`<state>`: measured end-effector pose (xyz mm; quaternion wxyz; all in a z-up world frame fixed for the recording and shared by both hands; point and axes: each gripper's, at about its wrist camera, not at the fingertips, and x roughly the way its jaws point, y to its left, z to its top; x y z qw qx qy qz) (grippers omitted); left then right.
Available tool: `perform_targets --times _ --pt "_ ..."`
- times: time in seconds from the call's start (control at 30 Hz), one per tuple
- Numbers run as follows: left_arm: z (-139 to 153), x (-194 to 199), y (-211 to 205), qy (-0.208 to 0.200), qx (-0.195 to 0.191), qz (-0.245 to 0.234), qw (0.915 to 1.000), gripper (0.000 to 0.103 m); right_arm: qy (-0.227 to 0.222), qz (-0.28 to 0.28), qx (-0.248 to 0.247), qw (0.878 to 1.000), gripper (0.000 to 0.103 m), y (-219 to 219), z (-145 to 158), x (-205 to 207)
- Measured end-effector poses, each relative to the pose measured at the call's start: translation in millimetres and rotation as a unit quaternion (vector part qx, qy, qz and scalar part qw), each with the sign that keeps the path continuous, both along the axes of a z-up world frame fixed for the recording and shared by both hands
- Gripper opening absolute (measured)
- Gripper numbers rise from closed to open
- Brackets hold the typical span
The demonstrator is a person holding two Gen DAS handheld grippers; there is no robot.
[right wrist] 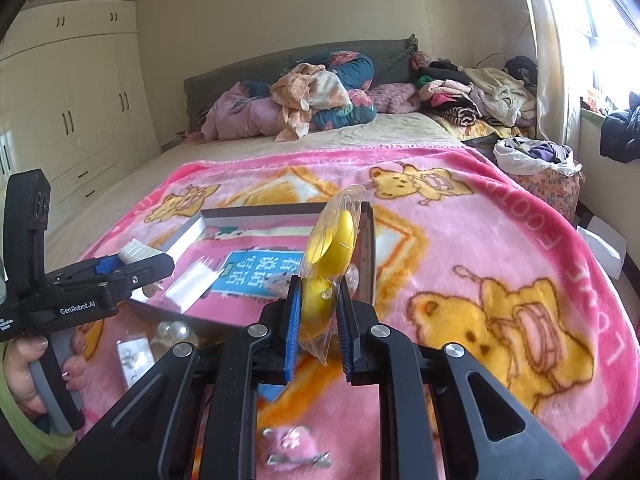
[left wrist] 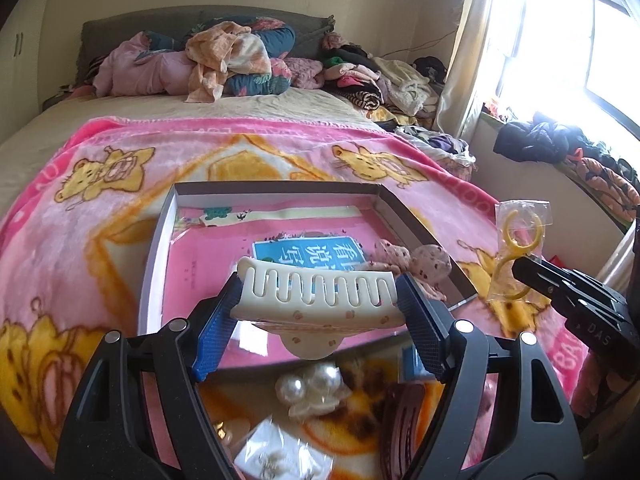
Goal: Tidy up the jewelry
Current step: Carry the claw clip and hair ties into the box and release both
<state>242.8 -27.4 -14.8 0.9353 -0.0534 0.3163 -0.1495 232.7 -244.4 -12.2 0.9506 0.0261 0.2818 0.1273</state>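
Pink fleece blanket point(left wrist: 100, 208) with yellow bear cartoons covers the near end of a bed, and on it lies a shallow open box point(left wrist: 160, 240) lined with a pink sheet bearing a blue label point(left wrist: 308, 250) printed in Chinese characters. The left gripper point(left wrist: 320, 300) holds a cream claw hair clip point(left wrist: 316, 294) crosswise between its blue pads, jaws set wide and pressing on the clip's two ends, above the box's near edge. The right gripper point(right wrist: 318, 312) stands nearly closed, pinching a clear plastic packet point(right wrist: 332, 264) with a yellow hair clip inside, held up over the box's right-hand side. "GenRobot.AI" reads in white on the left gripper's side in the right wrist view; "DAS" shows on the right one in the left wrist view. On the blanket below lie a pearl hair ornament point(left wrist: 312, 390), a small packet point(left wrist: 280, 456) of what may be earrings, blurred, and a pink hairpin point(right wrist: 296, 446). Heaped clothes point(right wrist: 320, 96) crowd the headboard.
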Motion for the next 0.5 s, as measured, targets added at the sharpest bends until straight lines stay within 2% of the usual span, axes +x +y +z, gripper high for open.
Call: perform_targets --times 0.27,0.5 --pt "-3 21 -19 0.007 0.018 -0.008 0.9998 0.067 0.002 0.001 -0.011 1.000 0.016 -6 -3 24" --pt "-18 37 -33 0.029 0.034 -0.018 0.9989 0.067 0.015 0.010 -0.022 1.000 0.016 -3 -11 47"
